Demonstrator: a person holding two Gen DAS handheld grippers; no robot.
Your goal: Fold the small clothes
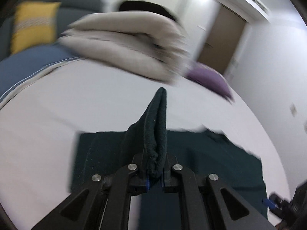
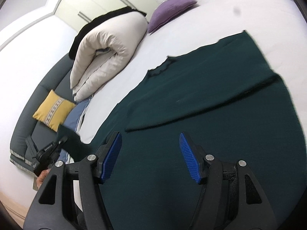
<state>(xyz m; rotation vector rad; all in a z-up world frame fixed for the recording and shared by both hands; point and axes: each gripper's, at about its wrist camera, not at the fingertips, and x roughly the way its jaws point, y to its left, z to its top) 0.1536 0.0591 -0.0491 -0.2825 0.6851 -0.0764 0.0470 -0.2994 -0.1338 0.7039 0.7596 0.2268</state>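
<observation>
A dark green garment (image 2: 211, 115) lies spread on the white bed (image 2: 220, 13), with one sleeve folded across its body. My left gripper (image 1: 154, 164) is shut on a bunched edge of the green garment (image 1: 155, 126) and holds it lifted above the rest of the cloth. It also shows at the lower left of the right wrist view (image 2: 51, 149), holding a corner of the cloth. My right gripper (image 2: 149, 153) is open and empty, its blue pads (image 2: 189, 159) hovering over the garment's lower part.
A folded beige duvet (image 2: 107, 53) lies at the head of the bed, with a purple cushion (image 2: 170, 9) beside it. A grey sofa (image 2: 38, 99) with a yellow cushion (image 2: 53, 111) stands next to the bed. A blue striped cloth (image 2: 76, 117) lies at the bed's edge.
</observation>
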